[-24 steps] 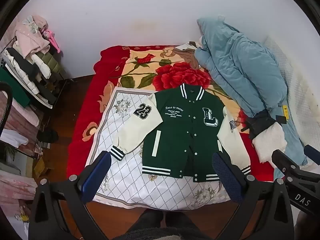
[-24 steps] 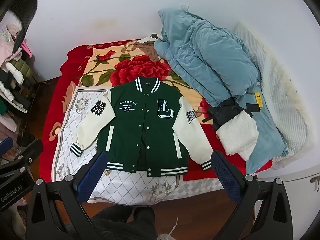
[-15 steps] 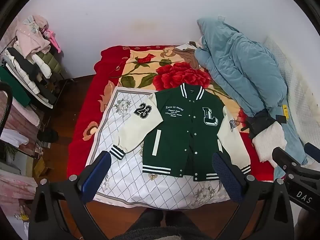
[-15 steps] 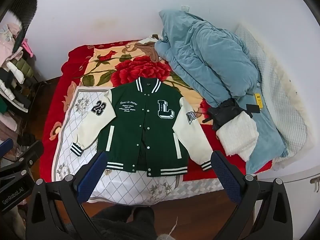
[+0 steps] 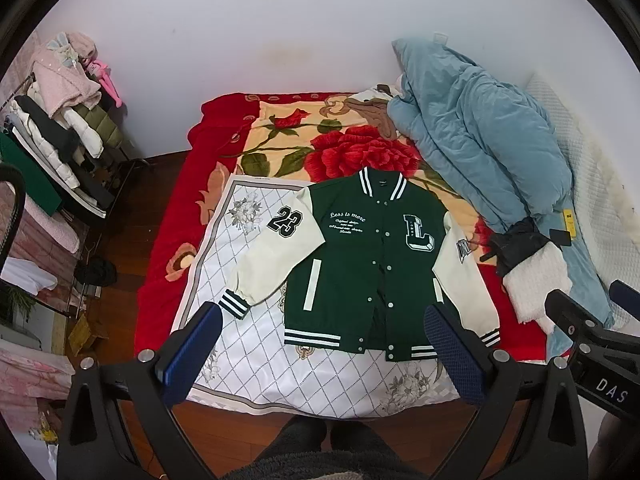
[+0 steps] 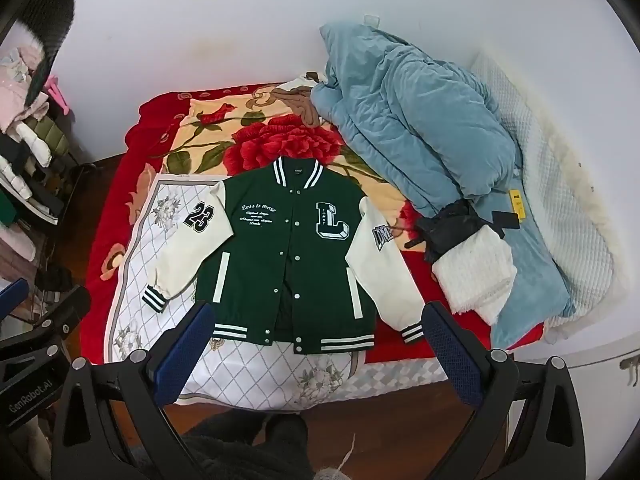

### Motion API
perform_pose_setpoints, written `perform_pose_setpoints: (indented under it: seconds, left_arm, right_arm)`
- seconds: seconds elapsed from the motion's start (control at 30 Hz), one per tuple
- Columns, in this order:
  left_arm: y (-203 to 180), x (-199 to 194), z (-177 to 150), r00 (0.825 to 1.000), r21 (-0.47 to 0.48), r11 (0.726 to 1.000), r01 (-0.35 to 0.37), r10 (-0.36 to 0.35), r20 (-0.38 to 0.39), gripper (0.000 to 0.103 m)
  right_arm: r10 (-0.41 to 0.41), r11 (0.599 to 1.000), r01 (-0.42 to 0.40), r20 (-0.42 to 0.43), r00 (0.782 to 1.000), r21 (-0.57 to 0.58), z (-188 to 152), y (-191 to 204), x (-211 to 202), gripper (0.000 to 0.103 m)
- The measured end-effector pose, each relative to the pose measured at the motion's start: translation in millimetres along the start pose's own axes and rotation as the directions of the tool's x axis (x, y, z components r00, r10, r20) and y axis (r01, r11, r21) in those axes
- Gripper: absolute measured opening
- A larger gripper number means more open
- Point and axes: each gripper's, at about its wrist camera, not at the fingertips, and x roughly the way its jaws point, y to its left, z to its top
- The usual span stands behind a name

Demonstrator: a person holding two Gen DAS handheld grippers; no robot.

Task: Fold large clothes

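Note:
A green varsity jacket (image 5: 360, 264) (image 6: 280, 256) with cream sleeves lies flat, front up and snapped, on a white quilted cloth (image 5: 248, 332) (image 6: 132, 280) over the bed. One sleeve bears a black "23", the chest a large "L". My left gripper (image 5: 322, 346) hangs open high above the jacket's hem, nothing between its blue pads. My right gripper (image 6: 316, 344) is open too, above the hem and clear of the fabric. Each gripper shows at the edge of the other's view.
A red rose blanket (image 5: 344, 148) covers the bed. A blue duvet (image 5: 480, 136) is heaped at the right, with a black garment (image 5: 516, 244) and a white fluffy towel (image 5: 536, 284) beside it. A clothes rack (image 5: 60, 128) stands left. A person's legs (image 5: 332, 440) are at the bed's foot.

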Motion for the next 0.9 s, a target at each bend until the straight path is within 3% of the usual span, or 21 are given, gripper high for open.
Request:
perform_pose_setpoints:
  seconds: [0.9]
  left_arm:
    - [-1.0, 0.7, 0.3, 1.000, 0.002, 1.000, -0.003, 0.003, 0.007, 0.103]
  right_arm:
    - [-0.002, 1.000, 0.002, 0.008, 1.000, -0.009, 12.2, 3.4, -16.5, 0.103]
